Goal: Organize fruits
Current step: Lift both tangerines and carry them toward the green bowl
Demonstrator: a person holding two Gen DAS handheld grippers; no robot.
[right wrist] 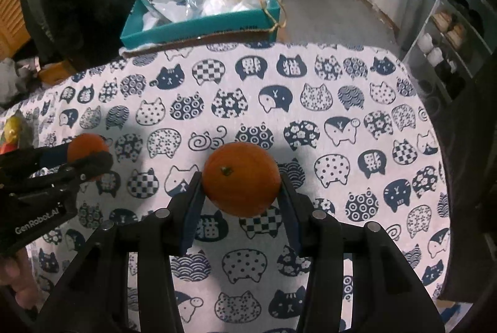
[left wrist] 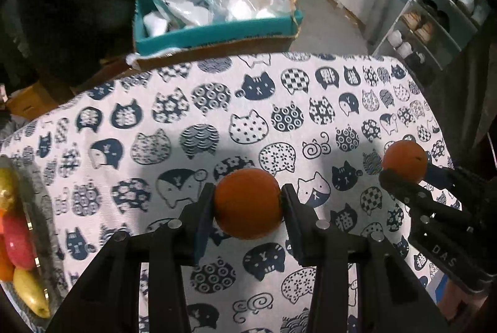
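Observation:
Two oranges are held above a table covered by a cat-print cloth. My left gripper is shut on one orange, its pads pressing both sides. In the right wrist view my right gripper is shut on a second orange with its stem facing the camera. Each gripper shows in the other's view: the right one with its orange at the right edge, the left one with its orange at the left edge. A tray of fruit sits at the far left, holding an apple and a banana.
Behind the table stands a teal cardboard box full of plastic bags. A dark garment hangs at the back left. A shoe rack stands to the right on the grey floor. A hand shows at the lower left.

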